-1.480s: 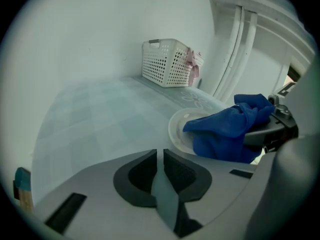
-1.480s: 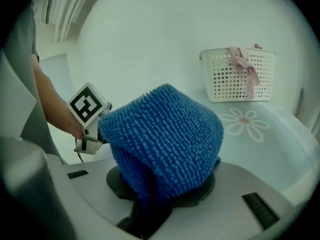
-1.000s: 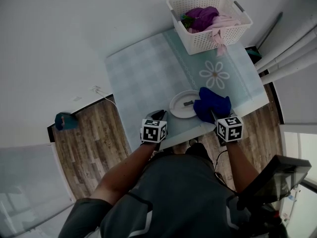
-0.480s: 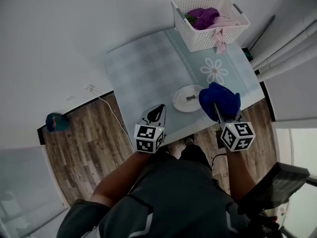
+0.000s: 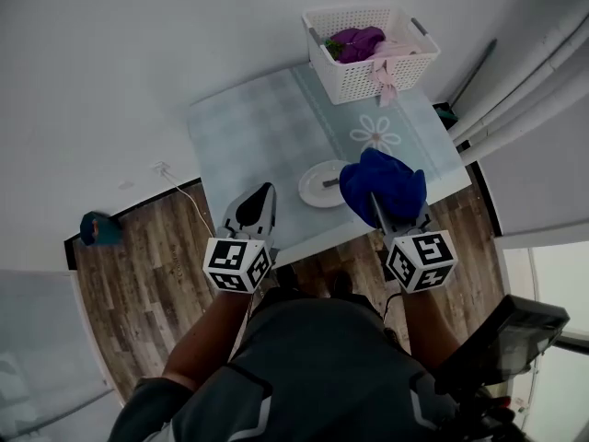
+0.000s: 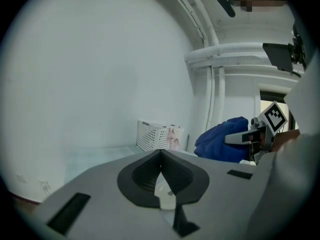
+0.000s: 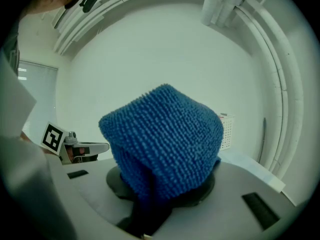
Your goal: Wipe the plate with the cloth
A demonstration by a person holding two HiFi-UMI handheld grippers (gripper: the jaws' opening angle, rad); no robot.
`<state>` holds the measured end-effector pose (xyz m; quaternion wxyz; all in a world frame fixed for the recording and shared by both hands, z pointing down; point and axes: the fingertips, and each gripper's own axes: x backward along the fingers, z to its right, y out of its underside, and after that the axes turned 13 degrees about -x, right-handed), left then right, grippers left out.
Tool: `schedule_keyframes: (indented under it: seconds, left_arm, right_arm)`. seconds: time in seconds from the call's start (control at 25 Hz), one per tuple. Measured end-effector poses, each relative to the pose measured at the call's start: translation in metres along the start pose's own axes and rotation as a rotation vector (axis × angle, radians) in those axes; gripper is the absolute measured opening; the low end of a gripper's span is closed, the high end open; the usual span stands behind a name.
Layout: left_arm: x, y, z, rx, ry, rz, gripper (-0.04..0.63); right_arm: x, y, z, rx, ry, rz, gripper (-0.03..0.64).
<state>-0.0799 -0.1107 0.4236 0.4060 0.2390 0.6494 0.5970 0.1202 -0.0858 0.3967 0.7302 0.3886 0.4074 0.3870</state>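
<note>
Blue cloth (image 5: 382,184), bunched, clamped in right tongs (image 5: 376,203), beside white plate (image 5: 316,187) on desk (image 5: 248,127). Left tongs (image 6: 160,151) closed, empty. Advice: lower cloth flat, sweep whole face.

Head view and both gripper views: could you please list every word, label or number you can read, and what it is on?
None: no words, brands or numbers can be read in any view.
The left gripper and right gripper carry only black-and-white square markers, without letters.
The tablecloth shows only a daisy print.
</note>
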Motion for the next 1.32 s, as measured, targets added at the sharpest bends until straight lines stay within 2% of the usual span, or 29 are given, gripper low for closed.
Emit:
schedule_keyframes:
  seconds: [0.24, 0.56, 0.92, 1.32]
  left_arm:
    - [0.015, -0.033, 0.041, 0.006, -0.072, 0.038, 0.009]
    - [0.023, -0.044, 0.086, -0.002, -0.113, 0.029, 0.009]
    - [0.040, -0.050, 0.076, -0.035, -0.120, 0.036, 0.009]
    - [0.049, -0.057, 0.071, -0.046, -0.094, 0.056, 0.009]
  right_arm:
    - [0.032, -0.026, 0.003, 0.073, -0.098, 0.029, 0.112]
    - [0.052, -0.032, 0.009, 0.100, -0.172, 0.024, 0.107]
    - [0.059, -0.035, -0.003, 0.109, -0.150, 0.056, 0.107]
    - [0.063, -0.036, -0.016, 0.095, -0.113, 0.080, 0.107]
